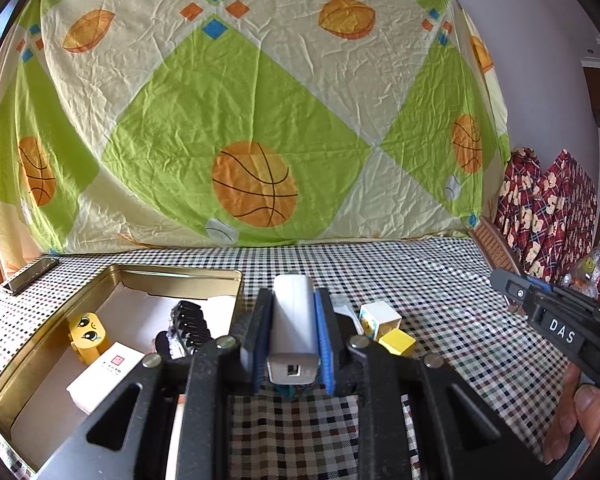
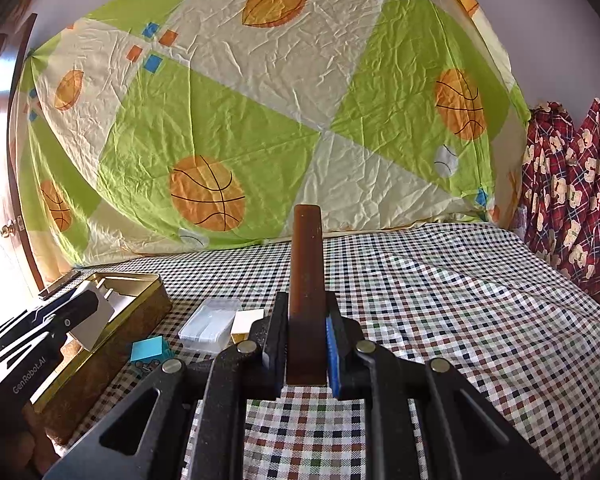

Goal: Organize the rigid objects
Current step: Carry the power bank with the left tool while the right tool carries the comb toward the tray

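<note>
Left wrist view: the left gripper (image 1: 292, 340) is being kept clamped on a white power bank (image 1: 293, 332), held lengthwise between the pads above the checked tablecloth (image 1: 440, 300). A gold tin (image 1: 112, 276) is lying open at left, and a yellow emoji block (image 1: 87, 334), a white box (image 1: 104, 376) and a black ridged item (image 1: 190, 328) are being kept inside it. Two small cubes (image 1: 388, 330) are sitting just right of the fingers. The right gripper (image 1: 556, 320) is showing at far right.

Right wrist view: the right gripper (image 2: 307, 344) is being kept closed on a brown bar (image 2: 307, 292), standing upright between the jaws. A clear plastic case (image 2: 211, 324) and a blue block (image 2: 150, 350) are lying on the cloth beside the tin (image 2: 112, 344). The left gripper (image 2: 40, 332) is hovering over the tin with the power bank (image 2: 96, 320).
</note>
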A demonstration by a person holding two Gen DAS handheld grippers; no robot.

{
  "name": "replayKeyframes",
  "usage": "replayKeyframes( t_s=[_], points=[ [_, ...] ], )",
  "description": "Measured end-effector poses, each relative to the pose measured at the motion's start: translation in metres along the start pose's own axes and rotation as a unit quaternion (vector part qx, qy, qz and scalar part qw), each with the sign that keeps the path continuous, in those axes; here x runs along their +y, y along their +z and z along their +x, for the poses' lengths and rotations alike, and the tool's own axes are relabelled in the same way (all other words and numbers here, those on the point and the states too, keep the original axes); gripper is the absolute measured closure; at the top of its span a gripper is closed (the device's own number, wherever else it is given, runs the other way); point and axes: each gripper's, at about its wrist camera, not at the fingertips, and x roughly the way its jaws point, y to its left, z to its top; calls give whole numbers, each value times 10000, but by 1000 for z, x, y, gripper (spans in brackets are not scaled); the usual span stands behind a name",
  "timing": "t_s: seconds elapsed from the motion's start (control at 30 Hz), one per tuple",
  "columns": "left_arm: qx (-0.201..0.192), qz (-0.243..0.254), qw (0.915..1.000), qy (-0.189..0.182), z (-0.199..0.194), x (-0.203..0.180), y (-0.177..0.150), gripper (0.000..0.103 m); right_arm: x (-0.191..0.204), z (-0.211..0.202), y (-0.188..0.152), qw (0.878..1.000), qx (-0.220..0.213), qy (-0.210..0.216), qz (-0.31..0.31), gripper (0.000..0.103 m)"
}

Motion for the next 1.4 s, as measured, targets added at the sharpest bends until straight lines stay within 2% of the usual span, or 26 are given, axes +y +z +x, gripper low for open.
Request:
replayKeyframes(
  t_s=[0.33,1.4],
  points=[
    [-131,-278,9995,84,-9,15,0,84,12,-6,-4,9999,-82,93,-26,85],
    [-252,-633,9975,179,-31,49,-4,84,59,-17,-10,9980,-315,507,-224,85]
  ],
)
